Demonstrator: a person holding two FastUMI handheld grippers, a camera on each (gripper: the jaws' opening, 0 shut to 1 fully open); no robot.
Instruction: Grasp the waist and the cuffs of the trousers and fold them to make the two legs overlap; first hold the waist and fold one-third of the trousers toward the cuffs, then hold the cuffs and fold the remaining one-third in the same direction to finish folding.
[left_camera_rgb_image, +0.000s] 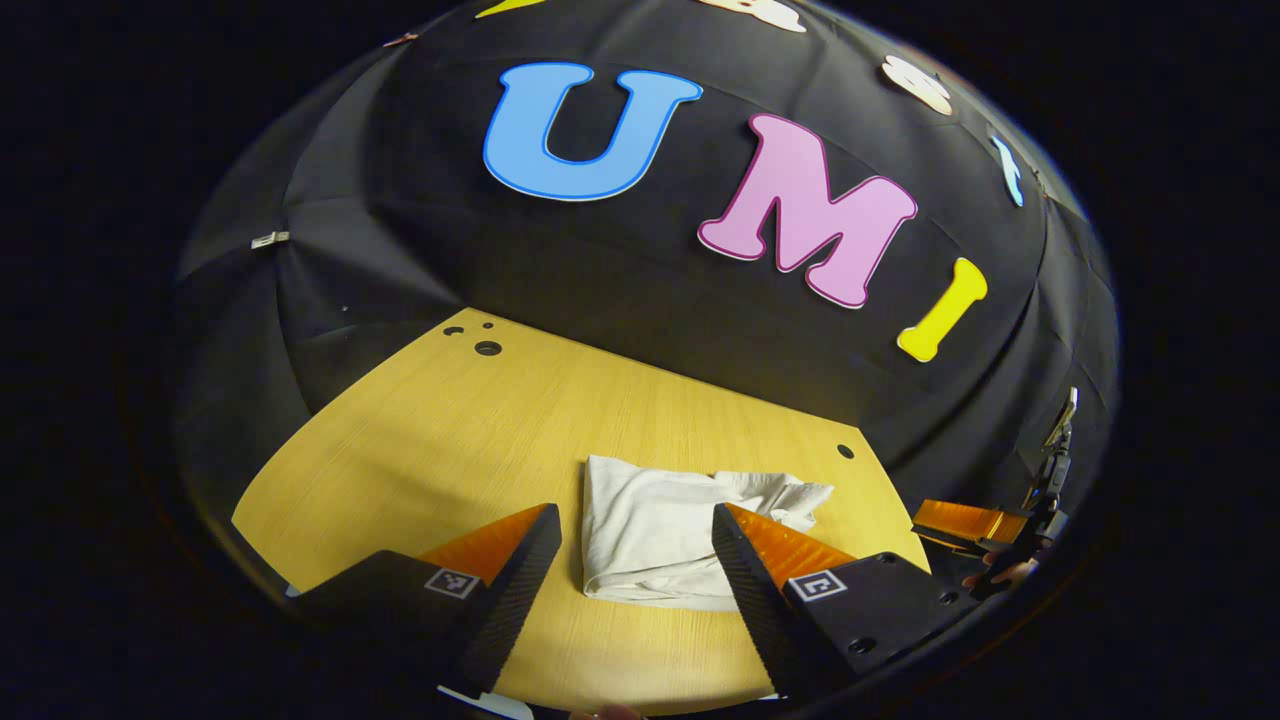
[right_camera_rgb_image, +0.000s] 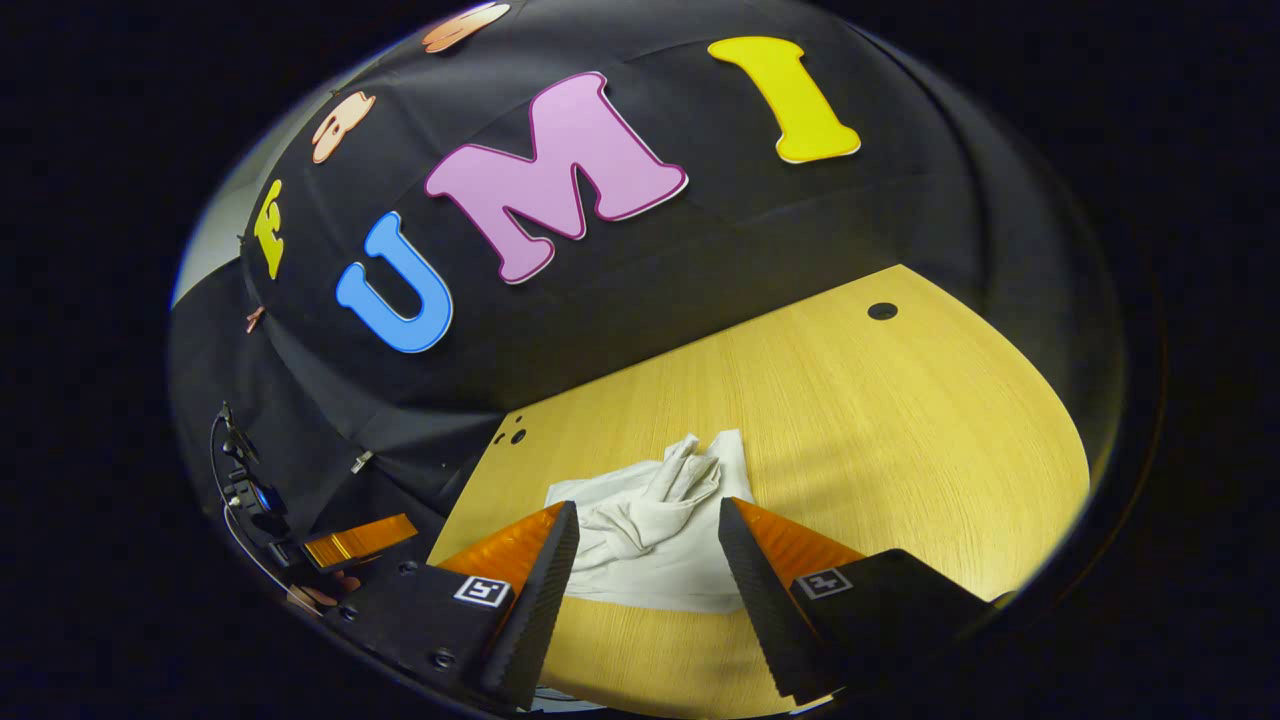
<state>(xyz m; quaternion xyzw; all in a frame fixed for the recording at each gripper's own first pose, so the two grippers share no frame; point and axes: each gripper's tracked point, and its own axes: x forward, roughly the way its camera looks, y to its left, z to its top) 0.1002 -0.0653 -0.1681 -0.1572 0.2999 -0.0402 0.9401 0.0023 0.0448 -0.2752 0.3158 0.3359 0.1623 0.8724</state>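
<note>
The black cloth wall (left_camera_rgb_image: 620, 270) backs the booth, with a small pale clip (left_camera_rgb_image: 270, 240) fastened to it at one side. Below it lies the wooden table (left_camera_rgb_image: 430, 440), its far edge against the cloth, with a few round holes (left_camera_rgb_image: 488, 348) near one back corner and another hole (right_camera_rgb_image: 882, 311) near the other. On the table the trousers (left_camera_rgb_image: 650, 530) lie as a compact white bundle, flat on one side and bunched into creases on the other; in the right gripper view the rumpled part (right_camera_rgb_image: 660, 500) rises towards the wall. The left gripper (left_camera_rgb_image: 635, 545) hangs above the near edge of the bundle, jaws spread wide and holding nothing. The right gripper (right_camera_rgb_image: 648, 540) is likewise parted and free of the cloth. Each finger carries a small square black-and-white marker (left_camera_rgb_image: 450, 582), a coded pattern with no readable words. In the left gripper view the other gripper (left_camera_rgb_image: 965, 525) shows off the table's side, with fingertips of a hand (left_camera_rgb_image: 1000, 572) under it.
</note>
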